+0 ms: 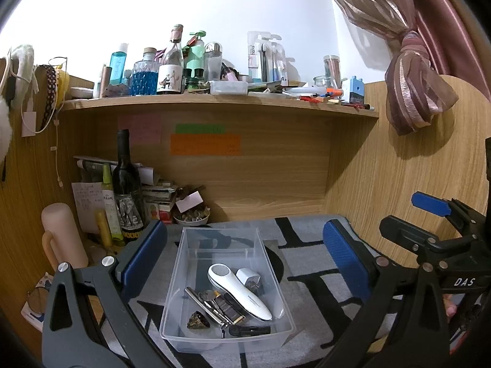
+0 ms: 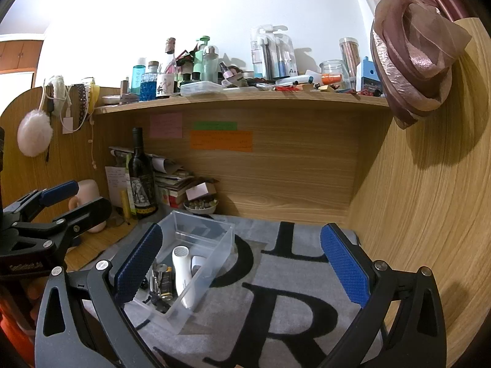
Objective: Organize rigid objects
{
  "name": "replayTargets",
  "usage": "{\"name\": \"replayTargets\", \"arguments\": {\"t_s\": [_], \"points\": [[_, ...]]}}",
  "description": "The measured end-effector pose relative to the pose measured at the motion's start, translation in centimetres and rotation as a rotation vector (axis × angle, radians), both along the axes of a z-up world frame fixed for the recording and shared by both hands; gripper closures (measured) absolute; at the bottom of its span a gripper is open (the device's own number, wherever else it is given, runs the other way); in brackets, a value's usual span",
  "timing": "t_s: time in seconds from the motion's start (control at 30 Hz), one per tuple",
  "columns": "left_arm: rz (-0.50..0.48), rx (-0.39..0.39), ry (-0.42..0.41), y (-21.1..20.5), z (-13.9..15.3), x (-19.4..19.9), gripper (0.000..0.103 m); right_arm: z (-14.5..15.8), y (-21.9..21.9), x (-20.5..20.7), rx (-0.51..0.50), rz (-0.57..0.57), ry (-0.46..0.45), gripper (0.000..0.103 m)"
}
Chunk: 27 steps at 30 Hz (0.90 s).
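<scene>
1. Hovering over the grey lettered mat (image 2: 276, 312), both tools: left gripper (image 1: 245, 263) spread wide and empty, right gripper (image 2: 242, 263) likewise released, nothing between its blue pads (image 2: 139, 263).
2. Sitting on the mat, one clear plastic bin (image 1: 181, 276), already holding the task's small rigid things.
3. Lying directly ahead of and below the left jaws, framed between them; lying off to the left side of the right jaws, partly behind the right tool's left finger. Judging the left hand nearer and better lined up.
4. Running diagonally in the bin, one white handheld device (image 1: 237, 291), long axis from far-left to near-right in the left wrist view, round head toward the far end.
5. Counting inside: one white device, one white plug adapter (image 1: 249, 277) just beside it, one silver pen-like stick (image 1: 204, 305), one dark battery-like cylinder (image 1: 228, 308), one mottled stone-like lump (image 1: 198, 320), one black clip-shaped piece (image 1: 250, 330); a few smaller bits too cluttered to tell.
6. Seeing no loose rigid item left on the mat, suggesting the sorting is nearly finished.
</scene>
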<state>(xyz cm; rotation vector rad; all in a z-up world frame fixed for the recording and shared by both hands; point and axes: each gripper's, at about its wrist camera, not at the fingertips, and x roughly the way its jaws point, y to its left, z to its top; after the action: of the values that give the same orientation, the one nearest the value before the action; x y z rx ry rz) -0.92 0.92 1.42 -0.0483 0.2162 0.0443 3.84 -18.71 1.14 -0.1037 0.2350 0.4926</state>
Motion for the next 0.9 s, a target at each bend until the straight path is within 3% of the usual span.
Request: {"name": "replayTargets", "arguments": {"t_s": [0.9], "points": [[-0.031,-0.022,0.027,0.4,-0.6,1.1,0.0,-0.7,0.2,0.7,-0.004,-0.006,0.023,0.0]]}}
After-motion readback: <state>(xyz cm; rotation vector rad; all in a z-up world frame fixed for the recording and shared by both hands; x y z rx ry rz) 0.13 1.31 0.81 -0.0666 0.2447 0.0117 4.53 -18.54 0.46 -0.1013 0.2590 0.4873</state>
